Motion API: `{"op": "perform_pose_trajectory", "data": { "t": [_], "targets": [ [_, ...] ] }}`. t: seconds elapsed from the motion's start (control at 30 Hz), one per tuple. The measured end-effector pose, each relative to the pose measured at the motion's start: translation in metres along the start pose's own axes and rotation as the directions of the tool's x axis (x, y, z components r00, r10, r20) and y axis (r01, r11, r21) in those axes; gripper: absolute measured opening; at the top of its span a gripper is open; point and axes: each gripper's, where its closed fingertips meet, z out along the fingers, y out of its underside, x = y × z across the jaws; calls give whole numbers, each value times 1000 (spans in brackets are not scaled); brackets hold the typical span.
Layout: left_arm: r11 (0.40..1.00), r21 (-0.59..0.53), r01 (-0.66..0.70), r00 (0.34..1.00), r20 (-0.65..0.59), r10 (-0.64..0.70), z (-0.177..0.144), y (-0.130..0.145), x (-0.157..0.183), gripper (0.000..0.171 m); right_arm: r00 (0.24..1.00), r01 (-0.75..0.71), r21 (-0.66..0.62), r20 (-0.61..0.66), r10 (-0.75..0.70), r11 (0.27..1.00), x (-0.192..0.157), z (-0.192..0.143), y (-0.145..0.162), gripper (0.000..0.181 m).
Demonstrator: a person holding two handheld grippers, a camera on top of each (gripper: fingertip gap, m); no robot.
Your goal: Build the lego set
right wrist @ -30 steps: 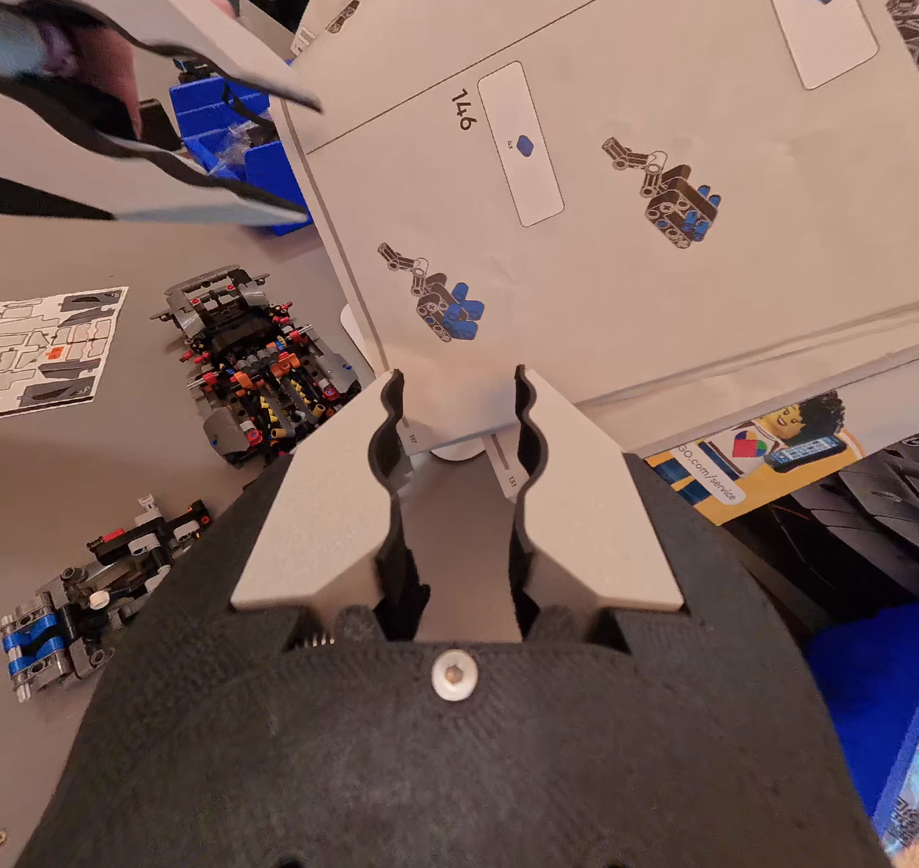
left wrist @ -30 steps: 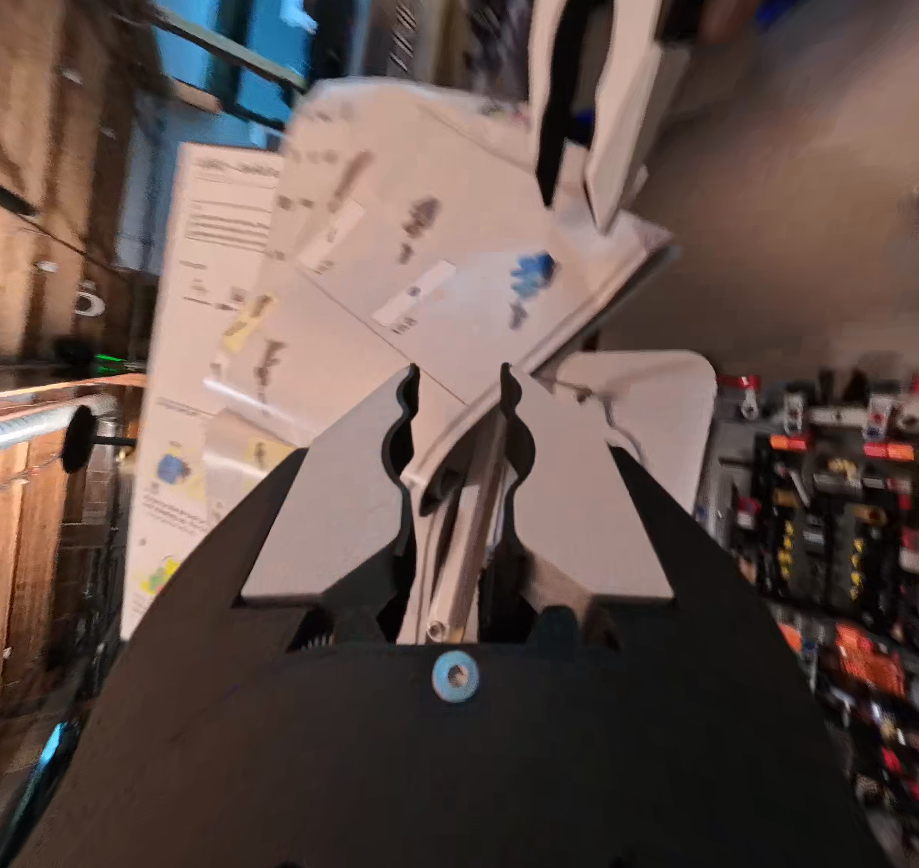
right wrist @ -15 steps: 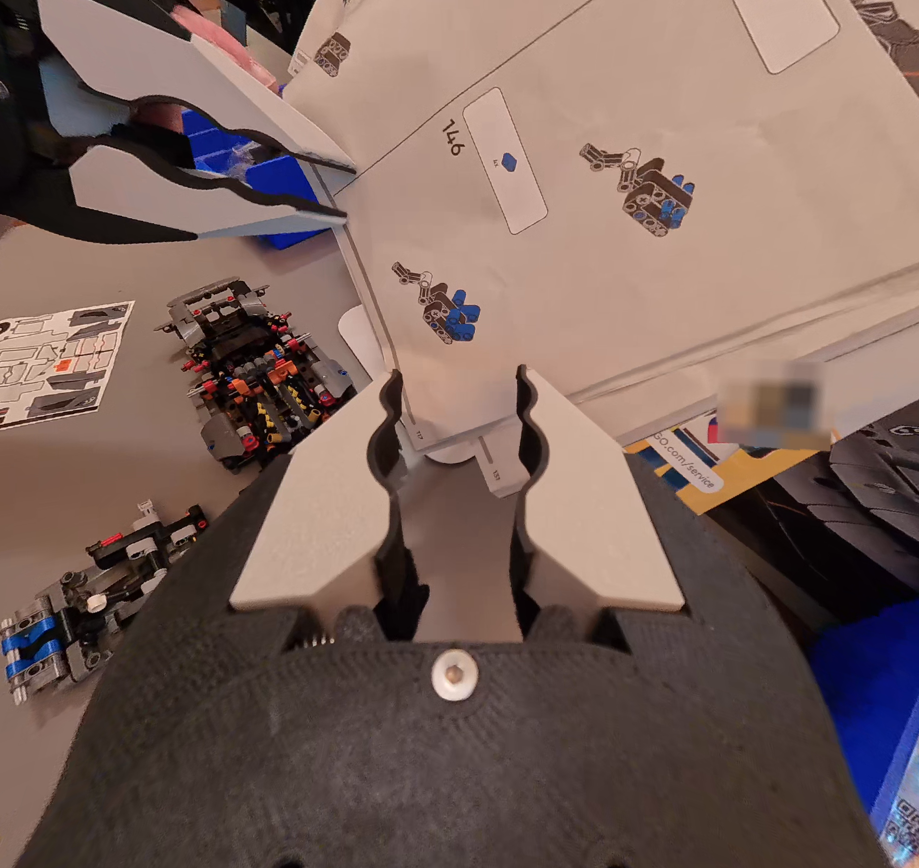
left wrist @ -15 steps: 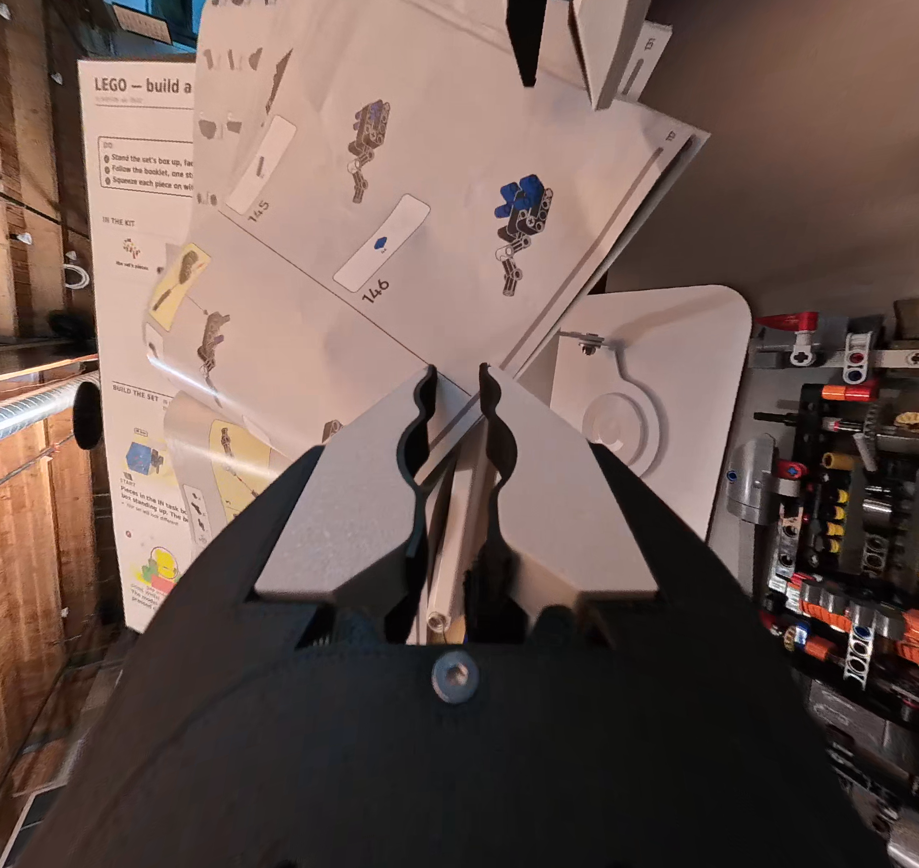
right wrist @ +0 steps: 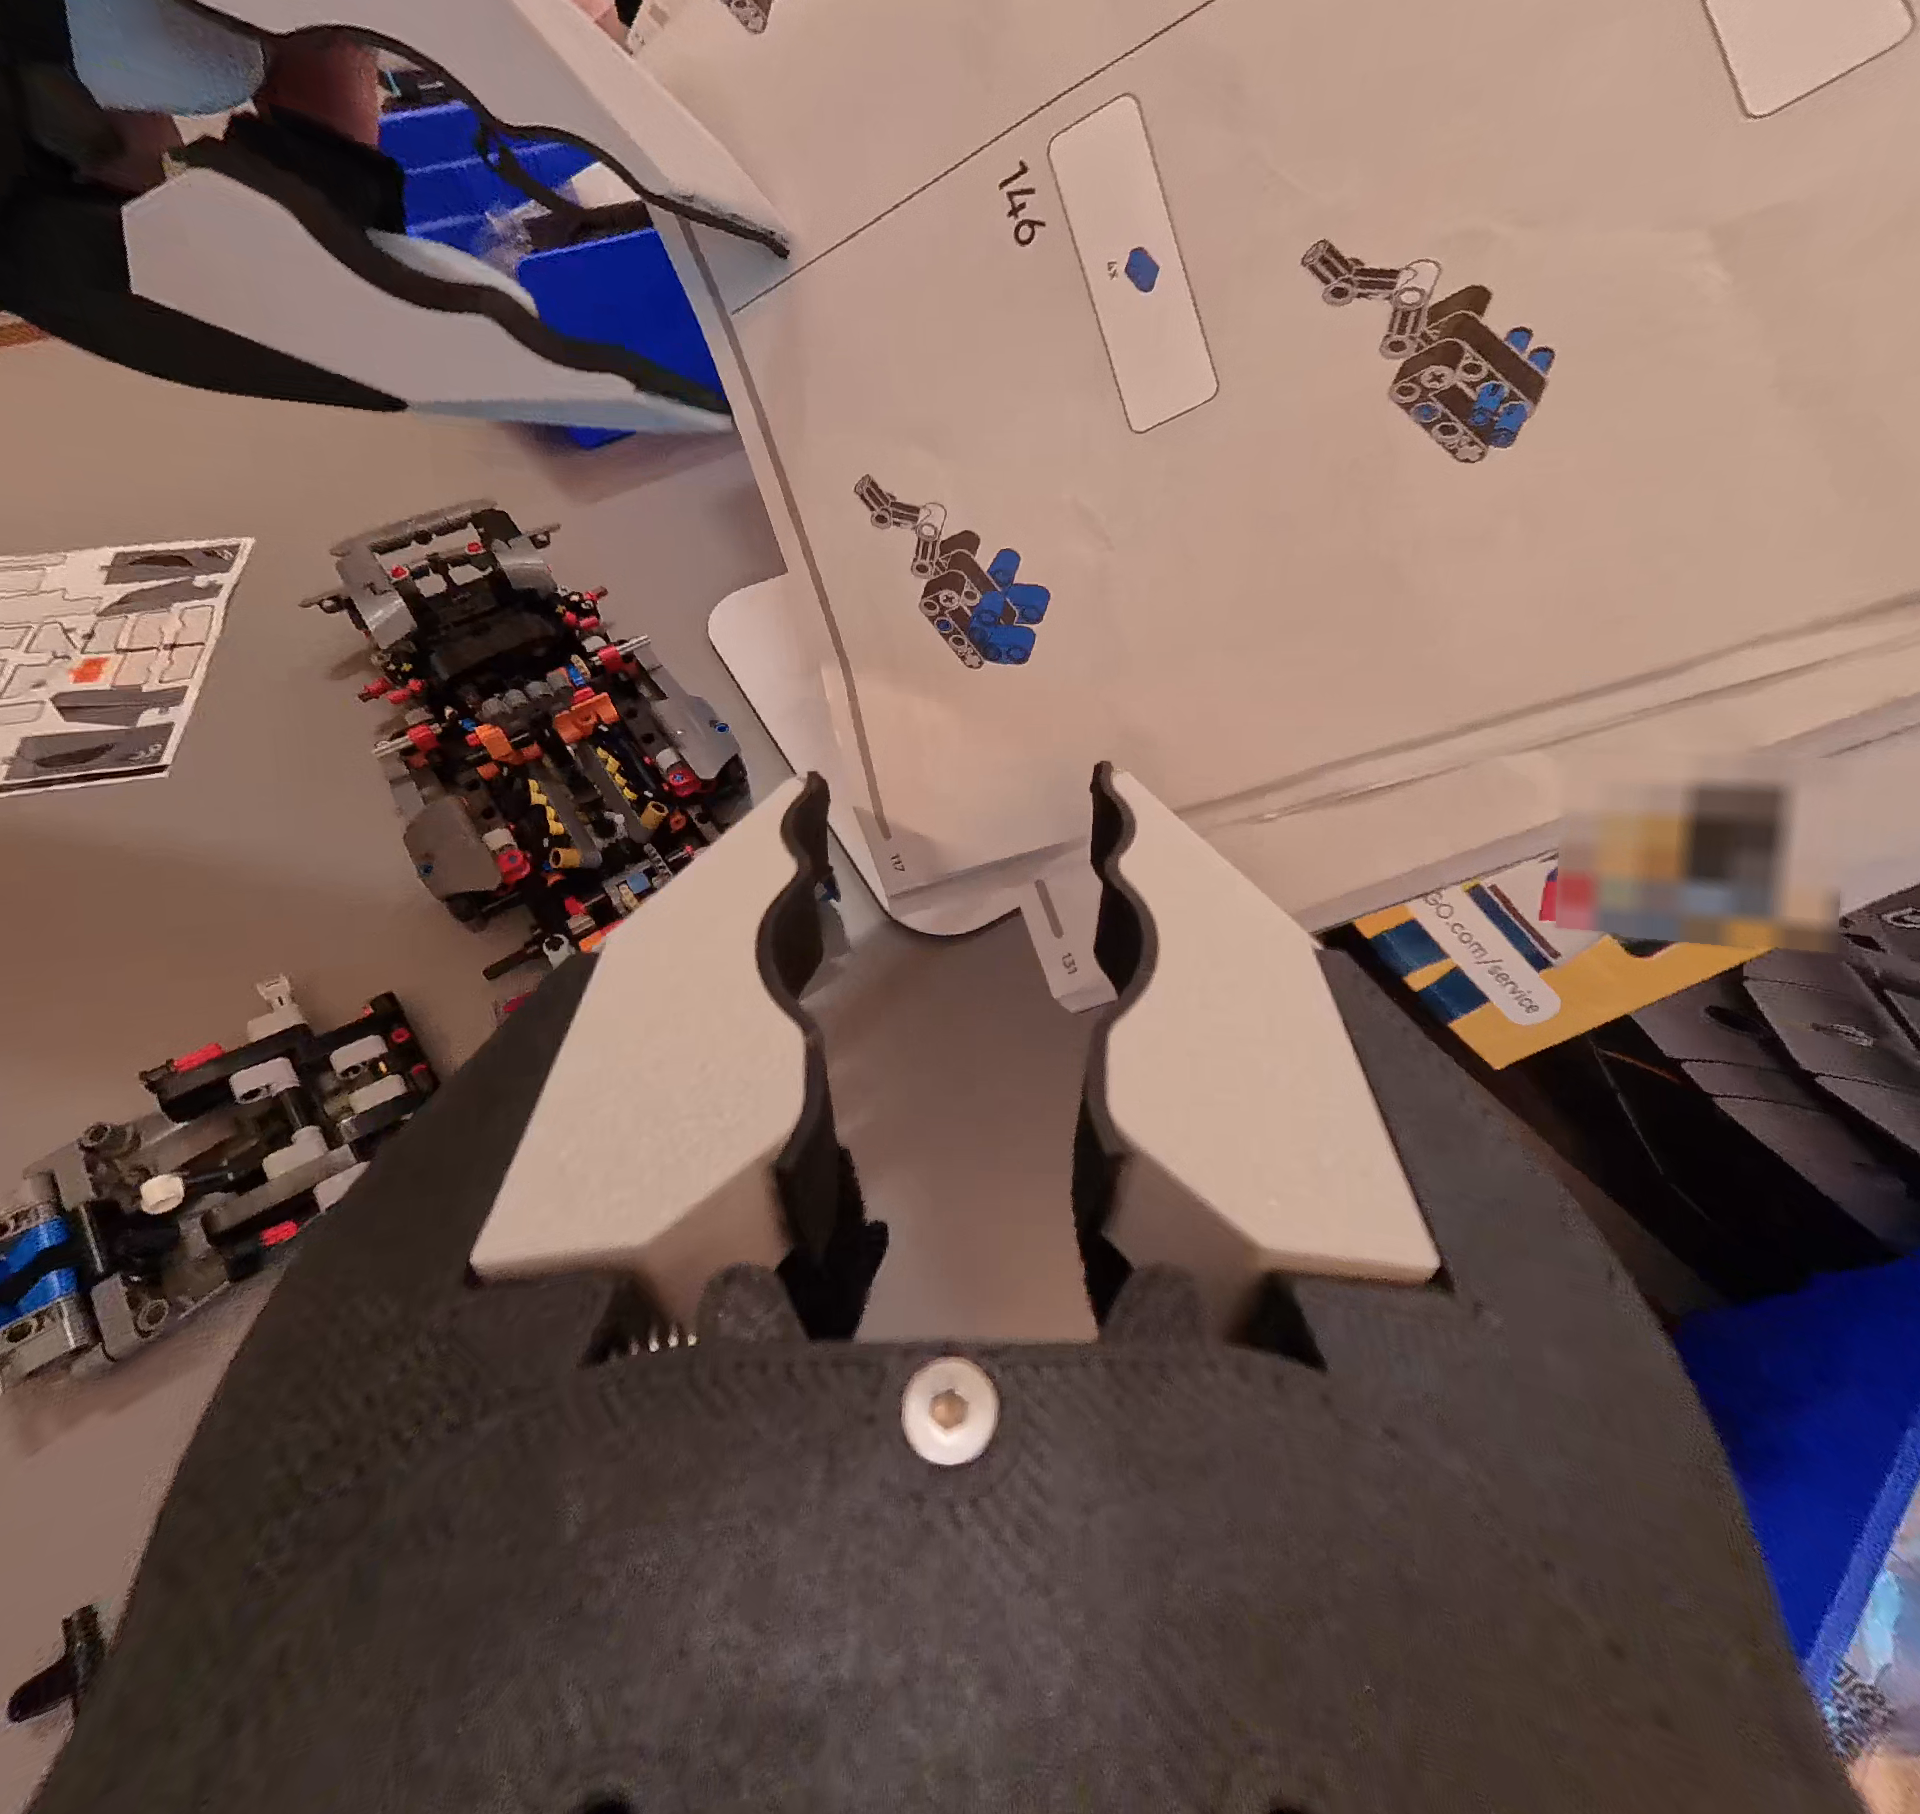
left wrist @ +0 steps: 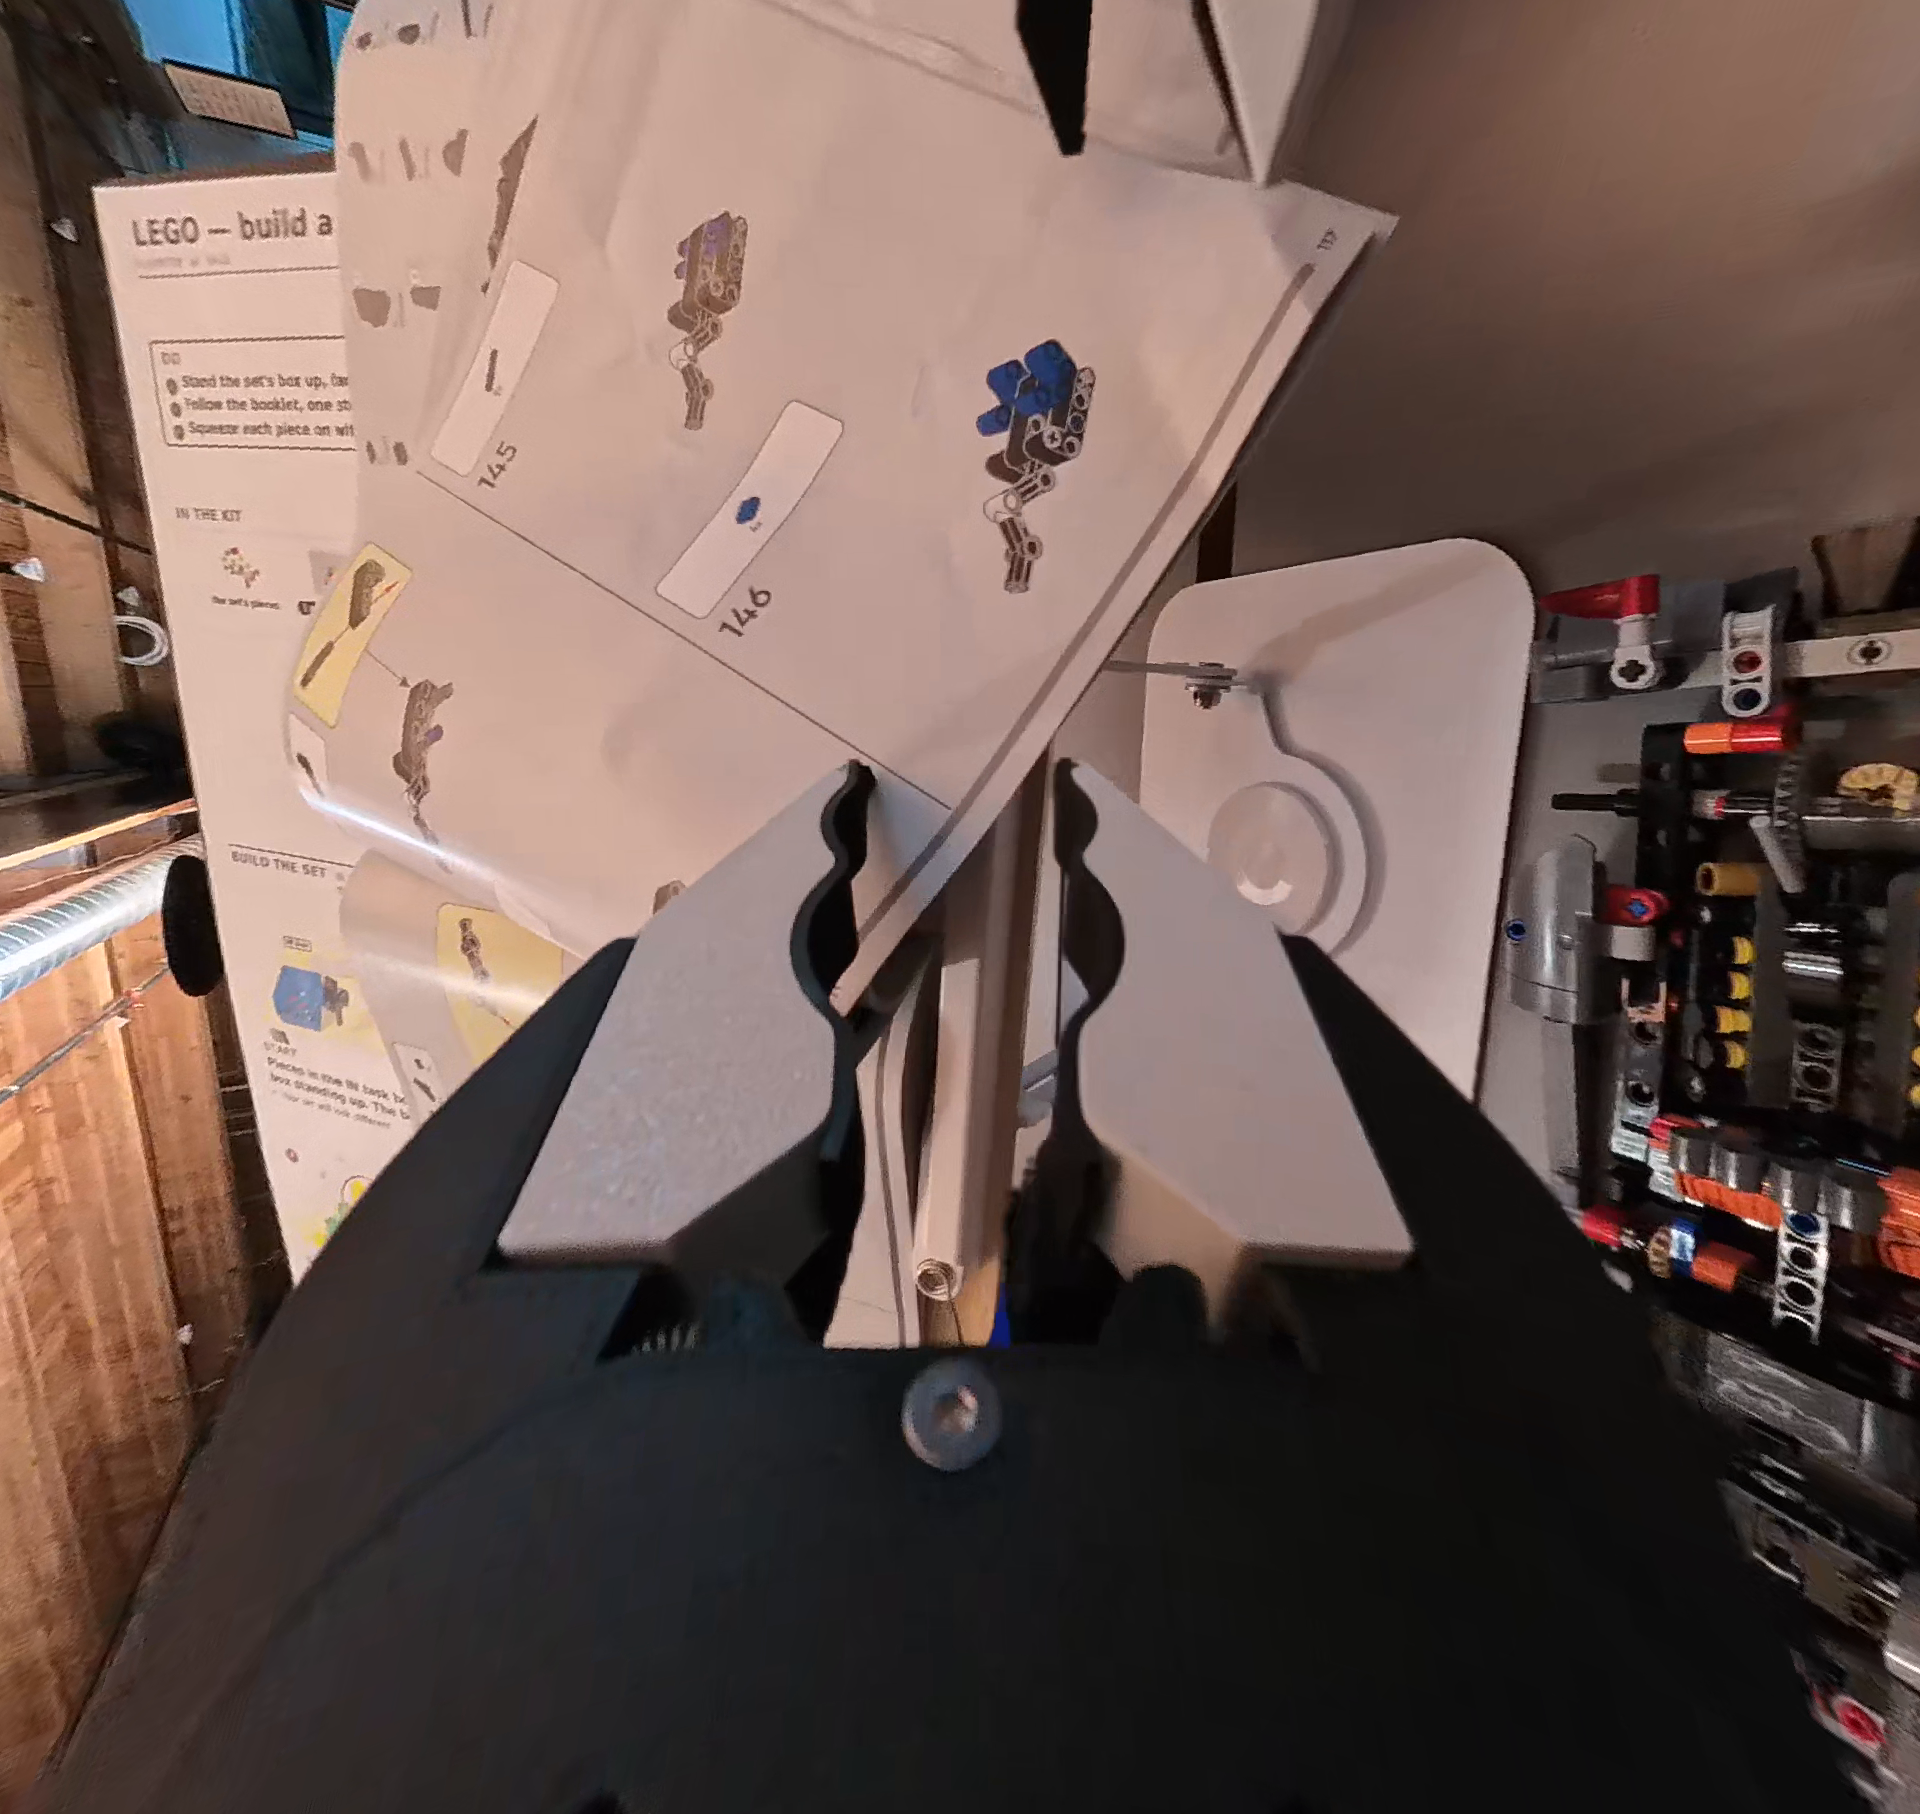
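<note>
since half a second ago the left gripper (left wrist: 956, 777) has spread from nearly closed to clearly parted, and the booklet (left wrist: 831, 414) edge it pinched now only leans on its left finger, the page corner lying in the gap; whether it is truly free i cannot tell. the right gripper (right wrist: 956, 788) is just as wide open as before and holds nothing, with page corners just past its tips. the booklet fills the upper middle of the left wrist view and the upper right of the right wrist view, showing printed step drawings of a black and blue part with small numbers beside them. a printed poster (left wrist: 218, 621) stands at the left edge behind the booklet. a white stand (left wrist: 1351, 725) sits right of centre. in the right wrist view the car chassis (right wrist: 540, 725) lies left of centre on the grey table (right wrist: 260, 933), a smaller build (right wrist: 208, 1120) at lower left, a sticker sheet (right wrist: 104, 663) at the left edge, with bare table between them. a blue bin (right wrist: 613, 299) shows upper left, and a yellow leaflet (right wrist: 1496, 985) peeks out at right.
</note>
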Motion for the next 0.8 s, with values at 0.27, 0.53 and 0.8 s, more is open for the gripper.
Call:
{"op": "perform_pose_trajectory", "data": {
  "t": [0.27,0.53,0.8],
  "targets": [
    [999,15,38,998,-56,-37,1,-2,4,14,1000,-5,7,0,5,1000,0,-2,-1,49],
    [999,5,48,997,-64,-48,2,-4,2,4,1000,-7,16,3,7,1000,1,-3,-2,48],
    [984,42,172,985,-32,-171,0,-4,-2,0,1000,-7,31,6,7,1000,4,-5,-7,47]
  ]
}}
